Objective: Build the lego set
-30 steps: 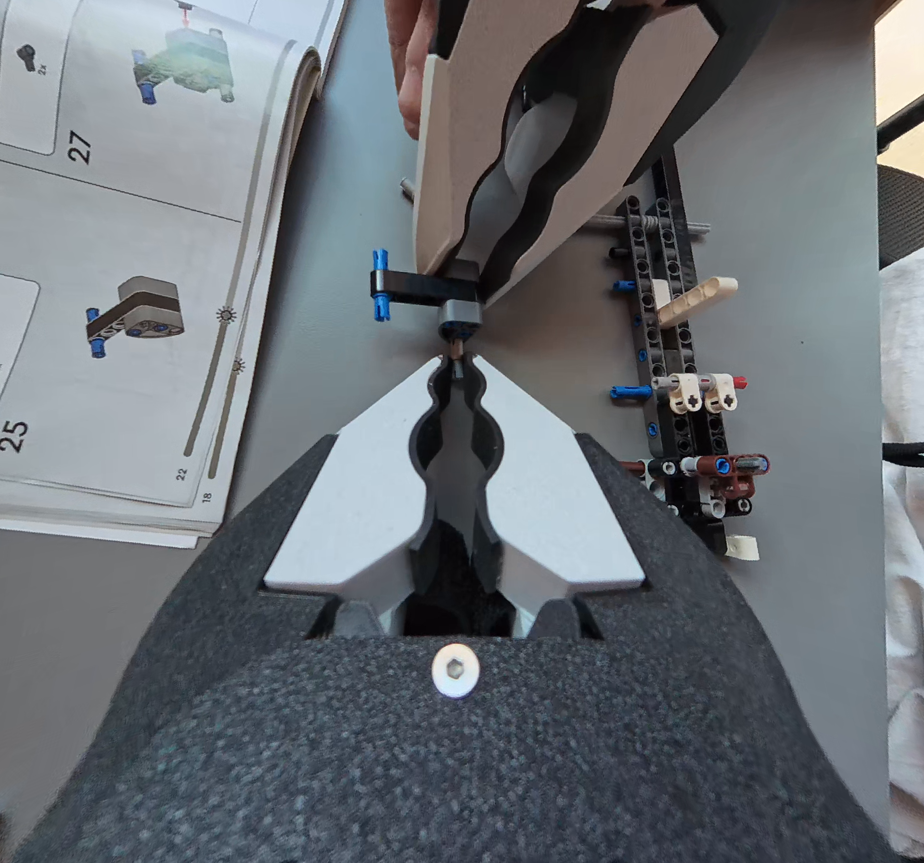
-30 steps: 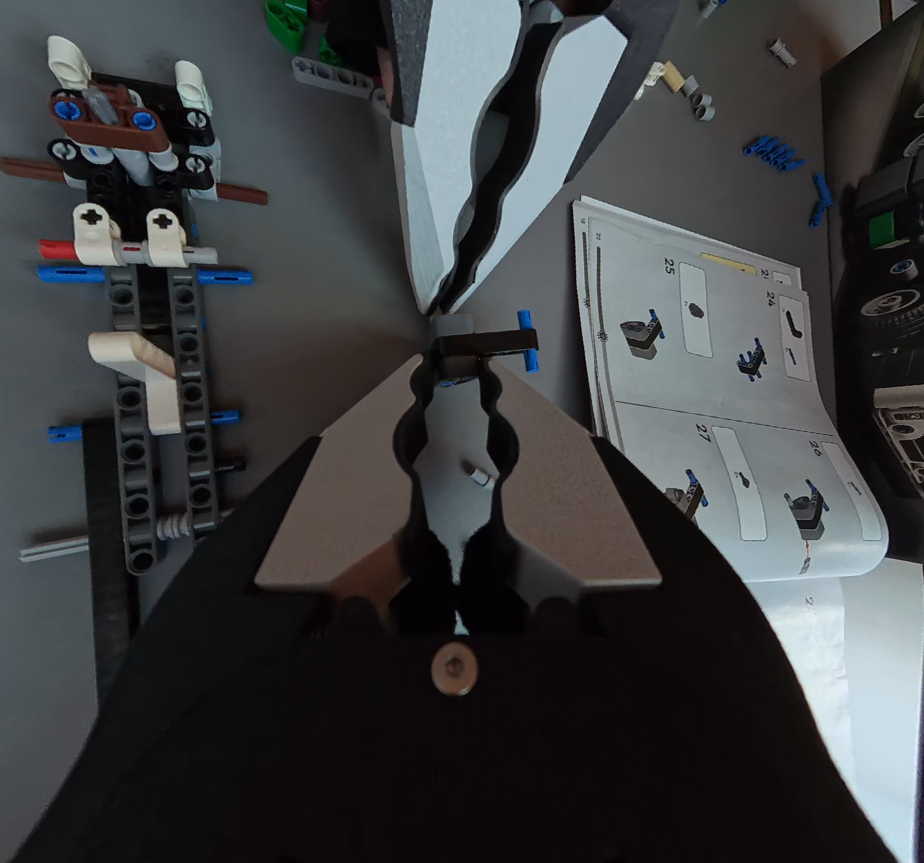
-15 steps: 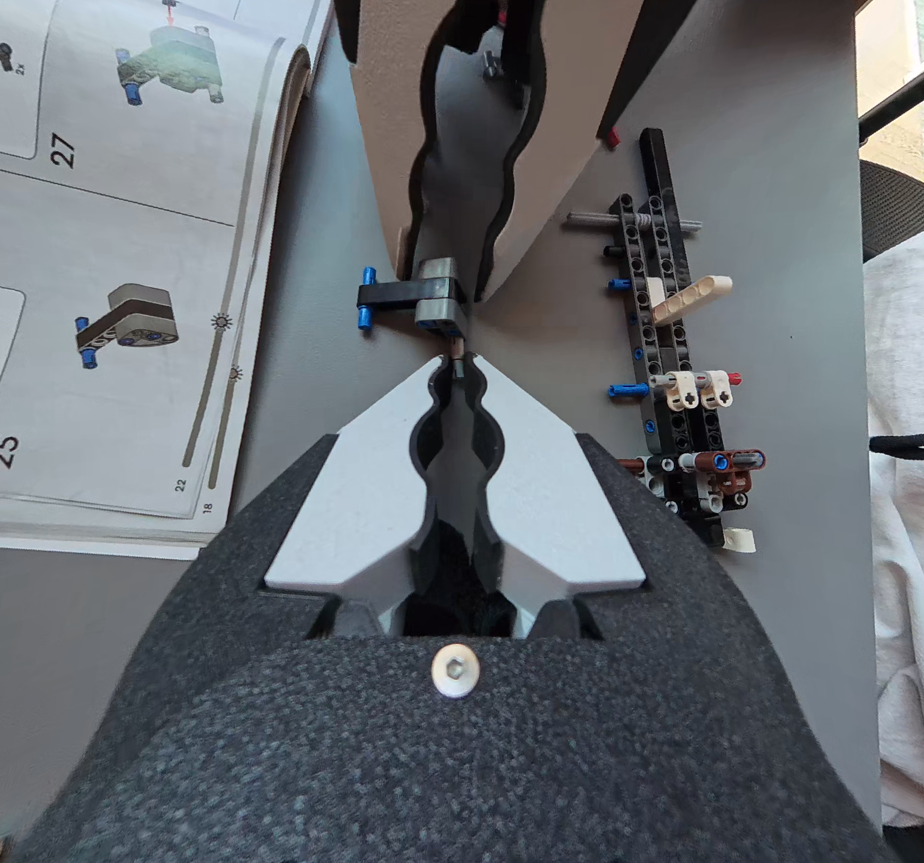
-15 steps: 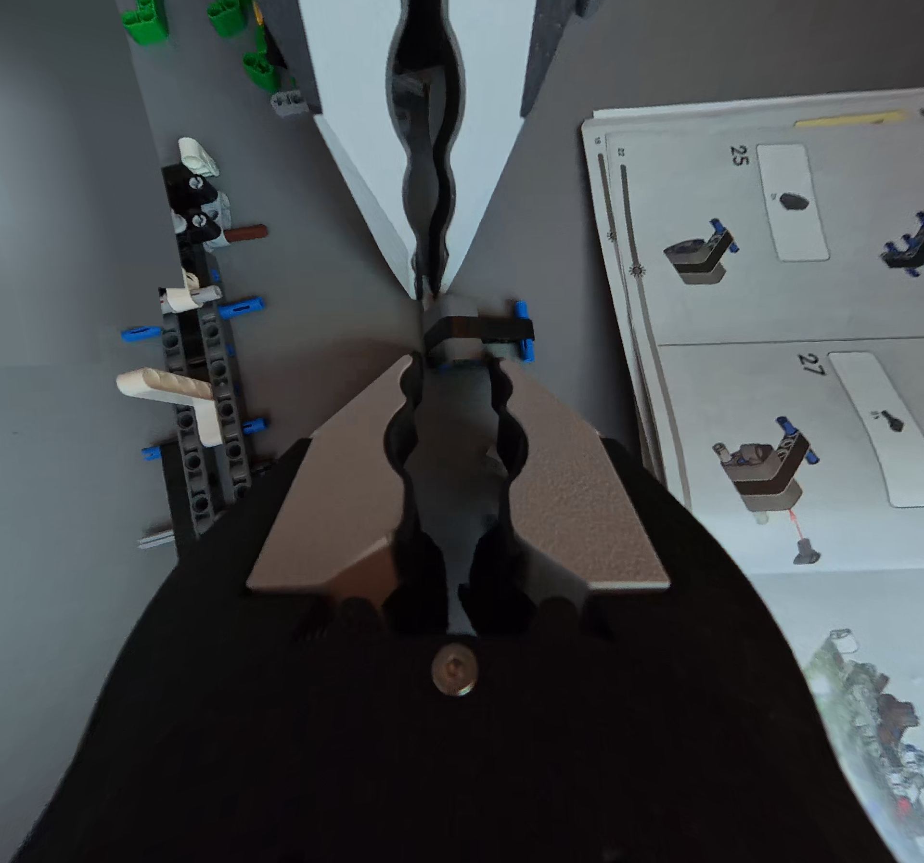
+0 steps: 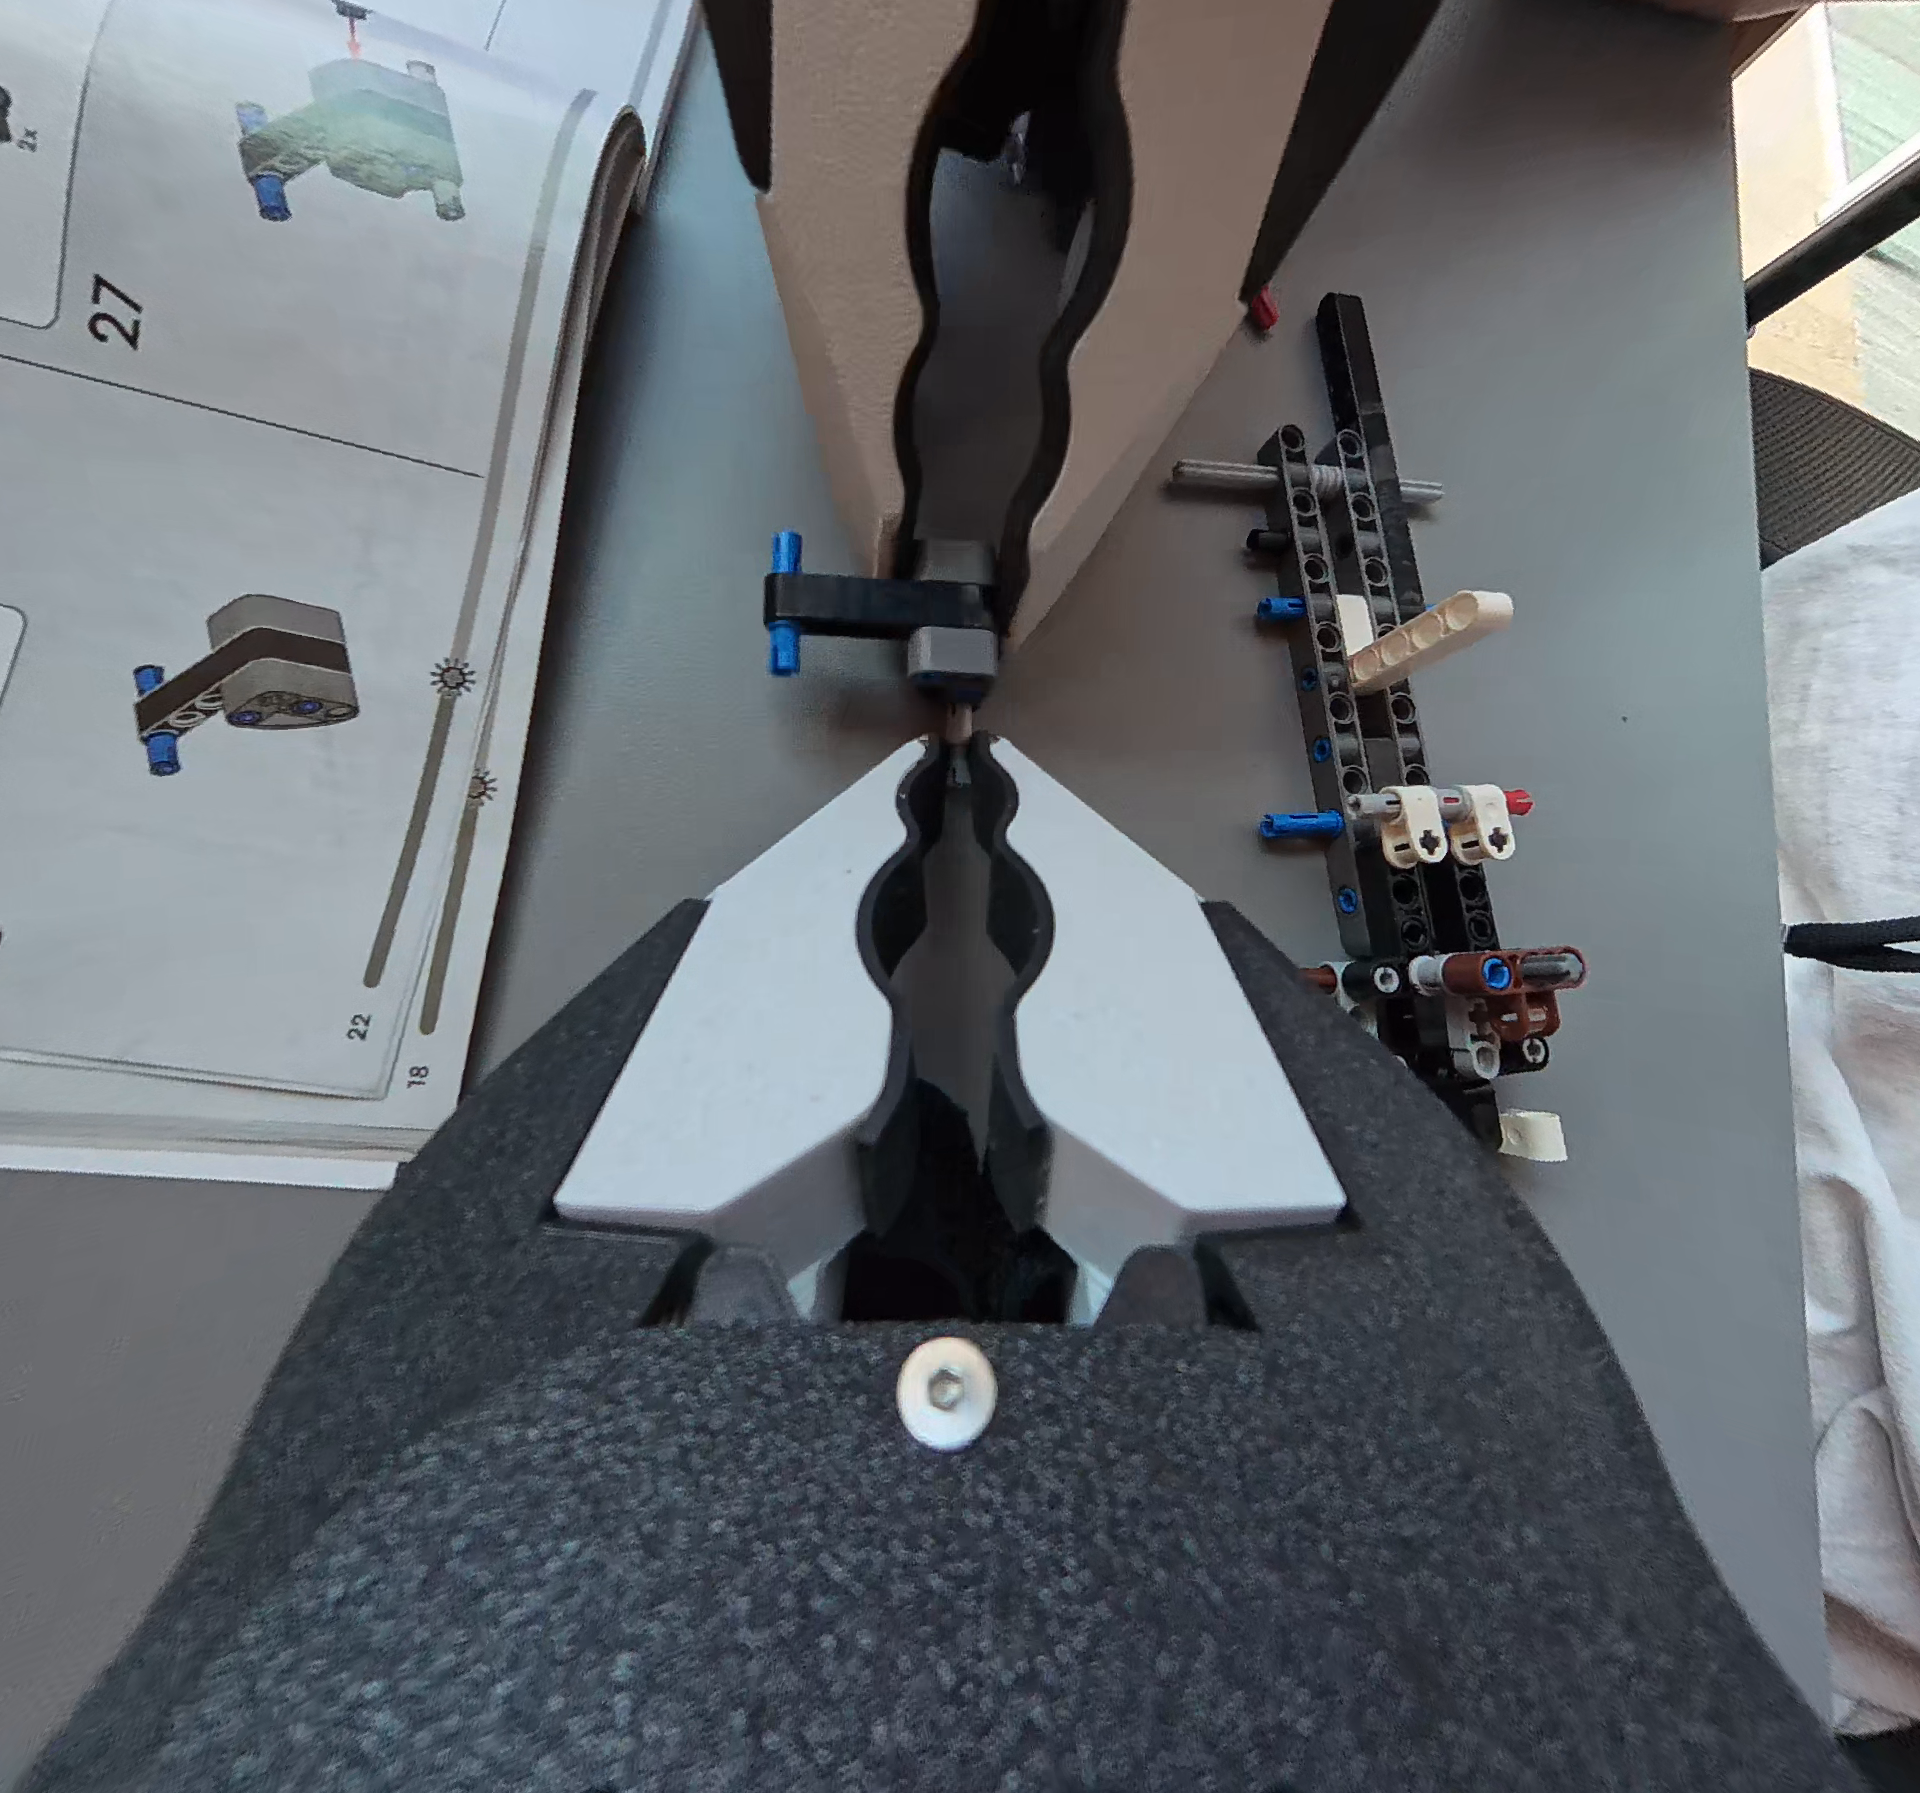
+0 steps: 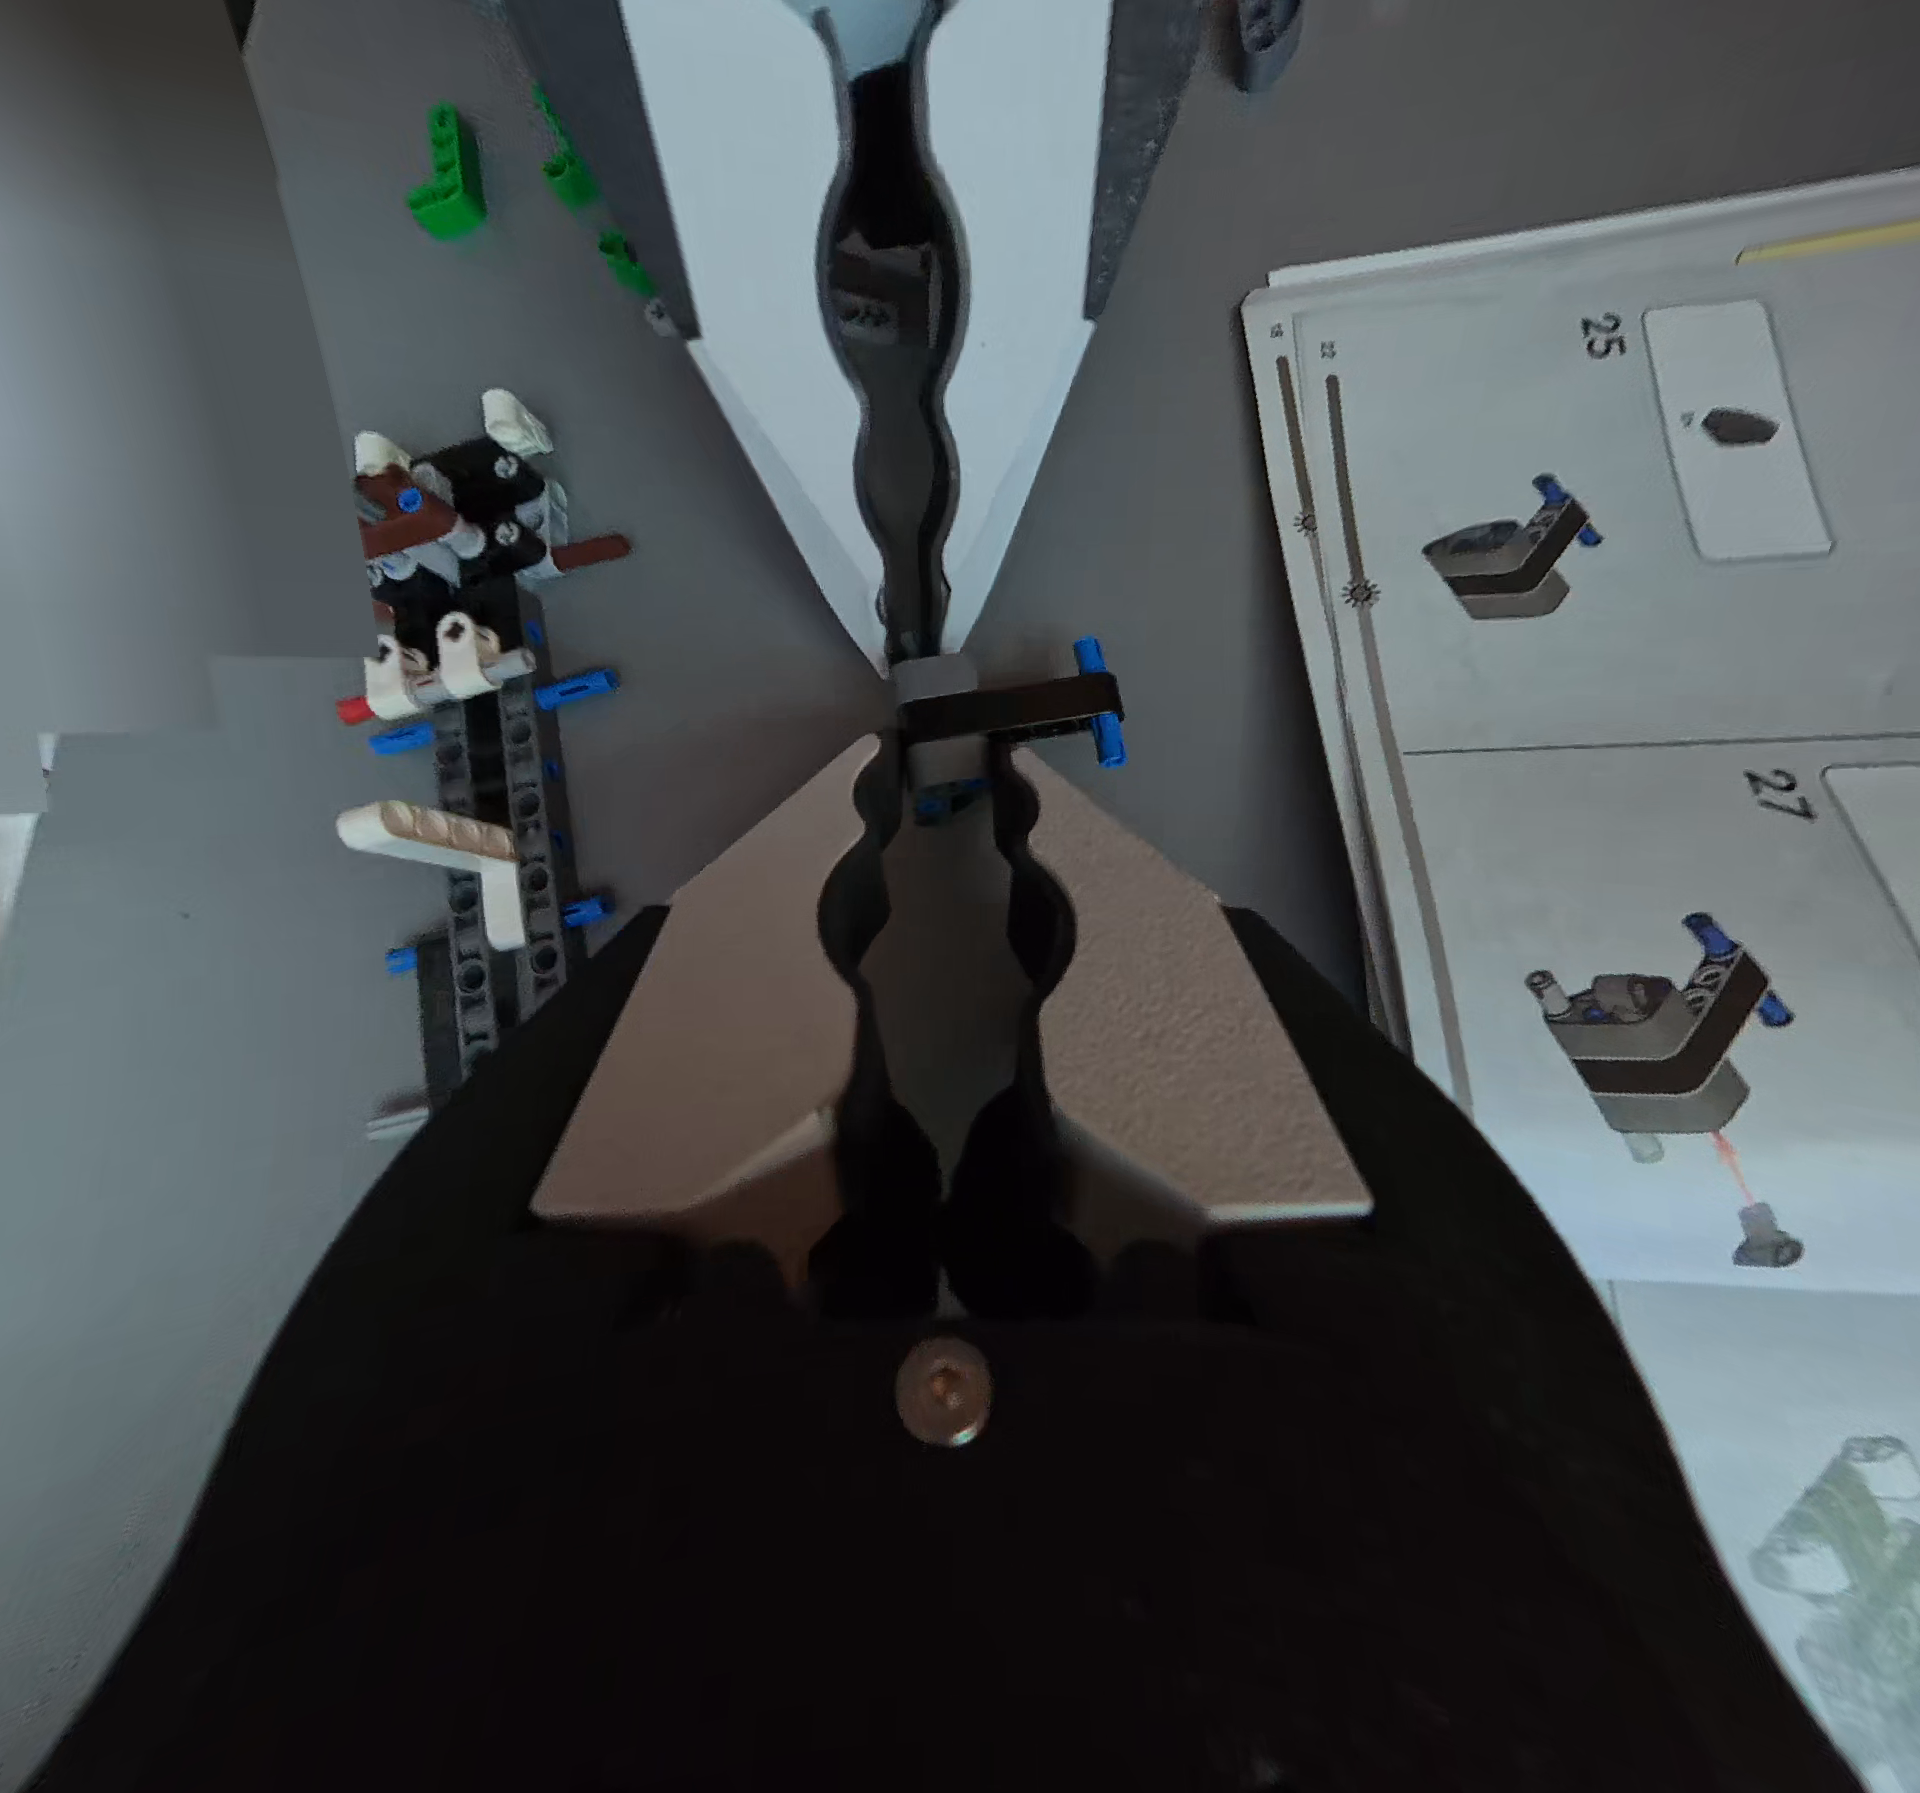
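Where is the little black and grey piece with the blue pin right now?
The black and grey piece sits mid-frame, clamped in the right gripper, between the booklet and the long beam assembly.

Grey table [image 5: 1558,289]; open instruction booklet [image 5: 260,548]; beam assembly [image 5: 1382,756]; green pieces [image 6: 447,174].

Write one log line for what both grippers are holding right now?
left gripper: shut on small tan pin | right gripper: shut on grey-black brick piece | pin at piece's underside

Left claw [image 5: 960,741] seemingly around small pin [image 5: 958,717]
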`<act>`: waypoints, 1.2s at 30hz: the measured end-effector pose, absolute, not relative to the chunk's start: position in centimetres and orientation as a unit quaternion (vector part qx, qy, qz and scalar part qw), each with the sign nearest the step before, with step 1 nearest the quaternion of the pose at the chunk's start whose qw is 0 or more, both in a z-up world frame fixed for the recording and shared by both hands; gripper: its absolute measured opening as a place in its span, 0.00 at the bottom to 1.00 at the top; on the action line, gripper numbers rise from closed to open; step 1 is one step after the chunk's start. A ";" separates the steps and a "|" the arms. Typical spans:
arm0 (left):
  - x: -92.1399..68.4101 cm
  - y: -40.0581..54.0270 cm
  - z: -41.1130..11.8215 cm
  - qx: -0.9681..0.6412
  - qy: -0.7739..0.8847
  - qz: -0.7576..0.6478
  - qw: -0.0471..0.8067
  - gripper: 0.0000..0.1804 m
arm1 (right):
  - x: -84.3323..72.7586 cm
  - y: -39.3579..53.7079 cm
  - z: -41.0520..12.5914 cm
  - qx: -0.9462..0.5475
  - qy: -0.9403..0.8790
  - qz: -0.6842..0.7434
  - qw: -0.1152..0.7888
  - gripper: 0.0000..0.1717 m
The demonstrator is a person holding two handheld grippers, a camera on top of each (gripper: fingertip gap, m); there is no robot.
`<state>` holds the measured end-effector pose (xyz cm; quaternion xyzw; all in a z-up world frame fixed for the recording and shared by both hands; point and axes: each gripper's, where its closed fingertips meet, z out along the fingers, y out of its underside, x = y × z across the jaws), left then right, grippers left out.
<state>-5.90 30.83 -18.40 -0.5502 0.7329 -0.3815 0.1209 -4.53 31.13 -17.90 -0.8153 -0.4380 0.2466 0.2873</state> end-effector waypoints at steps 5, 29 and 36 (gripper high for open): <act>-5.9 30.8 -18.4 -0.543 0.734 -0.388 0.122 0.02 | -4.5 31.1 -17.8 -0.786 -0.490 0.181 0.330 0.09; -5.9 30.9 -18.4 -0.551 0.728 -0.392 0.108 0.01 | -4.7 31.3 -17.6 -0.738 -0.553 0.086 0.376 0.09; -6.0 30.9 -18.3 -0.553 0.729 -0.388 0.108 0.02 | -4.7 31.4 -17.6 -0.758 -0.520 0.131 0.371 0.09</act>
